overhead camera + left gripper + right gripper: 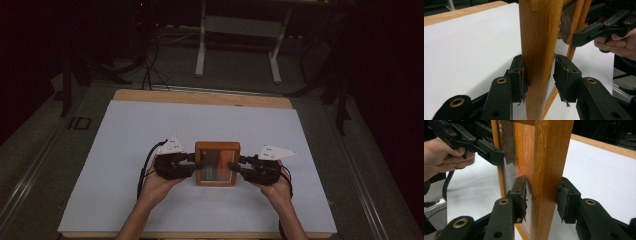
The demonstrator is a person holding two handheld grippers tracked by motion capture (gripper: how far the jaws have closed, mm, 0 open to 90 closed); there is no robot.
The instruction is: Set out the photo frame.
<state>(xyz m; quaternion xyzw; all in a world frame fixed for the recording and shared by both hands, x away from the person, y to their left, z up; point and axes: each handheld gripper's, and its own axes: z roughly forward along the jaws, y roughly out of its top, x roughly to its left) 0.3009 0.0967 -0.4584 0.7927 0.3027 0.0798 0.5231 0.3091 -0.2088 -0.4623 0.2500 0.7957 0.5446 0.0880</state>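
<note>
A wooden picture frame with an orange print behind glass (pixel 217 163) is seen near the middle of the white-covered table (pixel 125 150), held between the two pairs of tongs. The frame's left side rail is straddled by the left tongs (pixel 197 163); in the left gripper view the black padded jaws are closed on the rail's front and back faces, both pads touching the wood (pixel 537 60). The right rail is gripped the same way by the right tongs (pixel 234 166), one pad lying on the glass side and the other pressed against the rear of the wood (pixel 549 182). Each pair is about half open, stopped by the rail's thickness.
</note>
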